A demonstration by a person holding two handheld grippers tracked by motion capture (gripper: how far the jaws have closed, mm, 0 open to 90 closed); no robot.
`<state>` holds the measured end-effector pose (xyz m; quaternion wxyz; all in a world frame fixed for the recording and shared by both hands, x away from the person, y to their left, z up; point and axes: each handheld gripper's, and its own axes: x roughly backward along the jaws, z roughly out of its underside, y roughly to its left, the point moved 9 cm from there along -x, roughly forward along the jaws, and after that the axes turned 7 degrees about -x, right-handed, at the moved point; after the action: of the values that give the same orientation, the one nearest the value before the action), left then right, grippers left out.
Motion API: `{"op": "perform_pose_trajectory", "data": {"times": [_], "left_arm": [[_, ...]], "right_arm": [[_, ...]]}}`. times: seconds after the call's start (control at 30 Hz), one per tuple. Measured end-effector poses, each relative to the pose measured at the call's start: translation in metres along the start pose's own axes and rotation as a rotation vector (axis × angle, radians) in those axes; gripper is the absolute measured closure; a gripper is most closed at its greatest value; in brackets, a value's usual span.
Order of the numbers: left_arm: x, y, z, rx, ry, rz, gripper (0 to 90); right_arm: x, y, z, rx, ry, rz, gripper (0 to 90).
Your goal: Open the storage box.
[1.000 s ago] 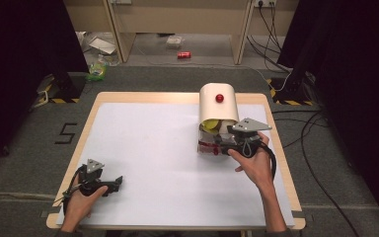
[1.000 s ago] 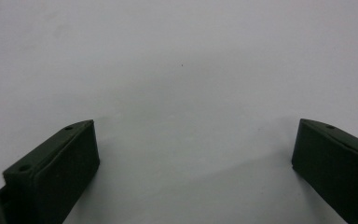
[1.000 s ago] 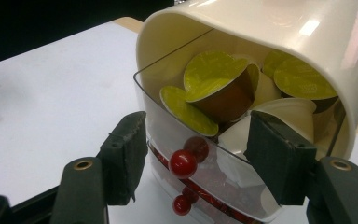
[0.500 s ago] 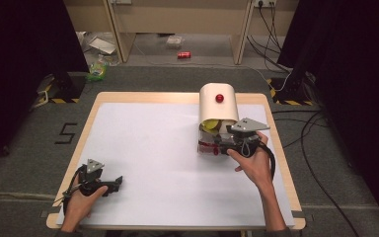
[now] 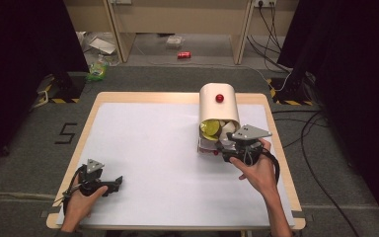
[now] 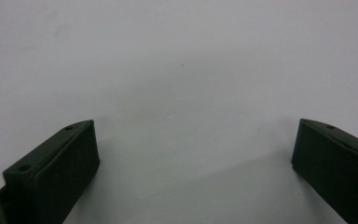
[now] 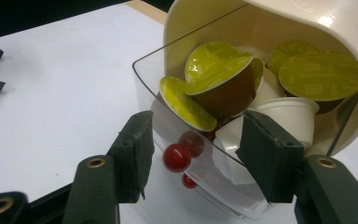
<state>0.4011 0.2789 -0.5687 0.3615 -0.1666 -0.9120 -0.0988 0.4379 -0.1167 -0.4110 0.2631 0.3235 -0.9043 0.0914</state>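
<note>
Red knob (image 7: 176,157) on clear drawer (image 7: 223,186) of pod box (image 5: 218,106), far-right counter (image 5: 143,143), dead ahead between closing, not yet pinching R claw (image 7: 193,156) pads; L claw (image 6: 193,154) spread, well apart.

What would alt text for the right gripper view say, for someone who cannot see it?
Two black jaws of the right gripper straddle the red knob on a clear drawer, which is pulled out of a cream dispenser and full of green-lidded capsules. All of it sits on a white table.
</note>
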Motion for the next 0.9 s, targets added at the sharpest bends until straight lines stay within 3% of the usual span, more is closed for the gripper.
{"op": "perform_pose_trajectory", "data": {"times": [0.9], "left_arm": [[0.0, 0.0, 0.0, -0.001, 0.0, 0.0, 0.0]], "right_arm": [[0.017, 0.016, 0.019, 0.031, 0.028, -0.019, 46.9]]}}
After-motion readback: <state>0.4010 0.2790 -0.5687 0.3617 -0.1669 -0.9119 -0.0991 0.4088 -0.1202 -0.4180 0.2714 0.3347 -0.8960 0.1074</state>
